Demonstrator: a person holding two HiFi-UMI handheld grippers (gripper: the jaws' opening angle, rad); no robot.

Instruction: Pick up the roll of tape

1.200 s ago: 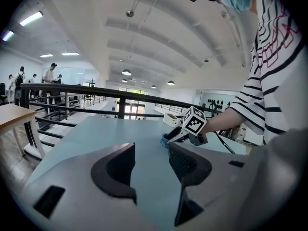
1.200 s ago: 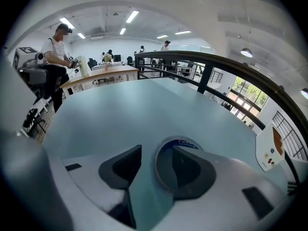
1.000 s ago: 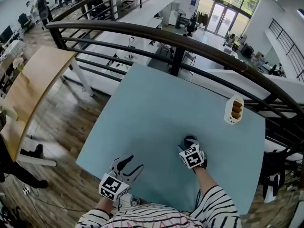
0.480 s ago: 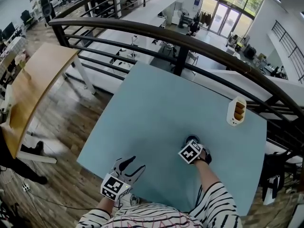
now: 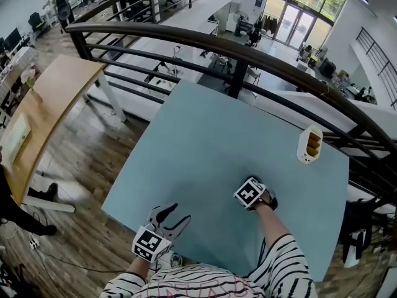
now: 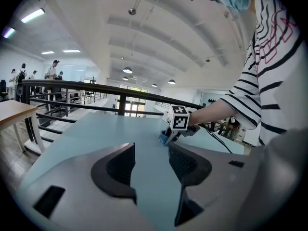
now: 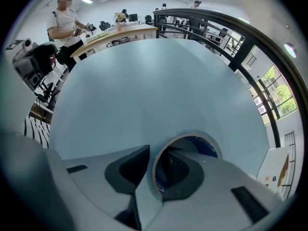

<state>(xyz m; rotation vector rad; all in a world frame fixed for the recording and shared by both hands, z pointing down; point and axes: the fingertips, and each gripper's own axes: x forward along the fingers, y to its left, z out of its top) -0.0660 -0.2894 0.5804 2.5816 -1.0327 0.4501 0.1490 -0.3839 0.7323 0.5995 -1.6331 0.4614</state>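
Since a second ago the right gripper (image 7: 151,170) has tipped down over the tape (image 7: 204,146) and gone from wide open to closing, one jaw in the core and one outside with the roll's wall pinched between, so the grasp looks about made and the lift is next. The left gripper (image 6: 153,165) hasn't moved, jaws spread and empty at the table's (image 5: 217,135) near edge. The tape lies flat on the table's near right part: pale ring, blue inside.
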